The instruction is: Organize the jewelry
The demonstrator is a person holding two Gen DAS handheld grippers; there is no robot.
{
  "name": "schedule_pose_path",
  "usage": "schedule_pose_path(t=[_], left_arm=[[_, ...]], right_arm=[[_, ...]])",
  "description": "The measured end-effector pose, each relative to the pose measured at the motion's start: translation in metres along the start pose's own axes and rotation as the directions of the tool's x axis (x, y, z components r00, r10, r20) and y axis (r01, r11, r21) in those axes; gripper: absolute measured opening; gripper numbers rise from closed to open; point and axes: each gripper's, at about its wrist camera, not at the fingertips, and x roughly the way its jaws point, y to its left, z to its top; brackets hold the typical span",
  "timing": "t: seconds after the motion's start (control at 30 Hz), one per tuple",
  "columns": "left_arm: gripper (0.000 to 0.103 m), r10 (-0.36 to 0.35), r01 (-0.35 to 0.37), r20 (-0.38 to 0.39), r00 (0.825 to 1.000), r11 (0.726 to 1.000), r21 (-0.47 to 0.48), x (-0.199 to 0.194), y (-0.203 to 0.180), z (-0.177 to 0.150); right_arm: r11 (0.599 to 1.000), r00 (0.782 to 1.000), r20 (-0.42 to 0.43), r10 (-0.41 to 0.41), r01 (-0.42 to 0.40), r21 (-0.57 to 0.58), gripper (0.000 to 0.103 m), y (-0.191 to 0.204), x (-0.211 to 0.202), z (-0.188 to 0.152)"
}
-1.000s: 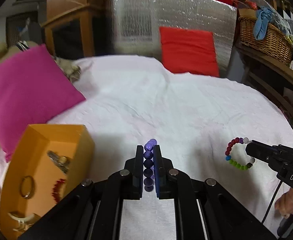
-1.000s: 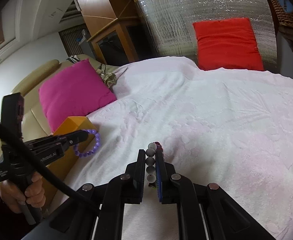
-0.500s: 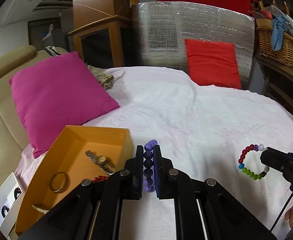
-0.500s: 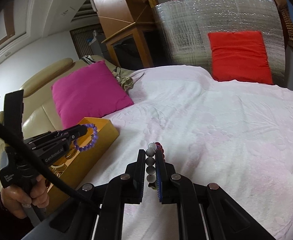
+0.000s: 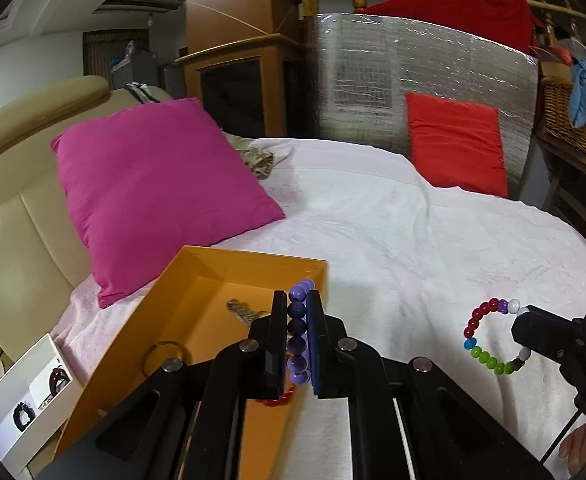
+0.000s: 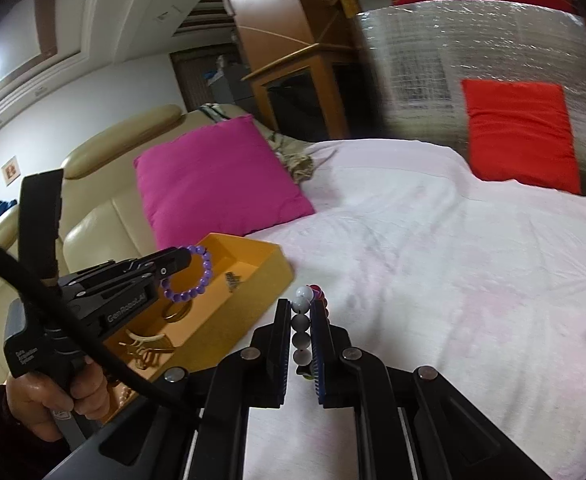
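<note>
I am holding the left gripper [image 5: 297, 336] clamped on the purple bead bracelet [image 6: 191, 274]; in the right wrist view the loop is hanging free from the jaws, directly above the orange tray [image 6: 253, 254], clear of its floor. The tray is sitting at the left edge of the white bedspread [image 5: 393, 240], just beside the pink cushion [image 5: 153, 184]. Already lying in it: a metal ring [image 6: 175, 312], a small chain piece [image 6: 233, 280], a pale horn-shaped ornament [image 6: 145, 340] and part of a red beaded item [image 5: 279, 399].

I am holding the right gripper [image 6: 303, 332] closed on the multicoloured bead bracelet [image 5: 489, 338], gripped at its white and grey beads, the rest of the loop hanging above the bedspread, well apart from the tray.

Handling assessment: both bracelets appear light, with hard, smooth, round beads on what is probably elastic cord. The loops are limp and are sagging from the grip point. Round beads can roll out from between flat pads, so the hold is best taken across several beads in a row, as both grippers are doing now.

Judgement: the purple bracelet is positioned for release into the tray; the multicoloured one is awaiting its turn.
</note>
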Motion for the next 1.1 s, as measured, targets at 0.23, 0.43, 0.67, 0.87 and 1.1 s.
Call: schedule_pose_path(t=[0.23,0.43,0.67,0.87,1.1], left_arm=[[0.009,0.083,-0.085,-0.036,0.996,0.995,-0.055,0.012,0.047,0.0],[0.009,0.131,-0.153,-0.168,0.977,0.98,-0.125,0.041,0.102,-0.014],[0.009,0.083,-0.131,-0.331,0.94,0.983,-0.128,0.078,0.126,-0.038],[0.052,0.169,-0.21,-0.302,0.938,0.972,-0.106,0.067,0.13,-0.036],[0.069,0.273,-0.293,-0.19,0.943,0.952,-0.084,0.011,0.129,-0.029]], right_arm=[[0.993,0.993,0.008,0.119,-0.119,-0.016,0.011,0.043,0.03,0.016],[0.985,0.985,-0.039,0.17,-0.171,-0.028,0.011,0.077,0.077,0.017],[0.979,0.974,-0.106,0.202,-0.204,-0.004,0.011,0.1,0.122,0.009],[0.971,0.952,-0.2,0.232,-0.214,0.109,0.021,0.098,0.145,-0.005],[0.978,0.96,-0.187,0.206,-0.194,0.082,0.021,0.093,0.095,-0.013]])
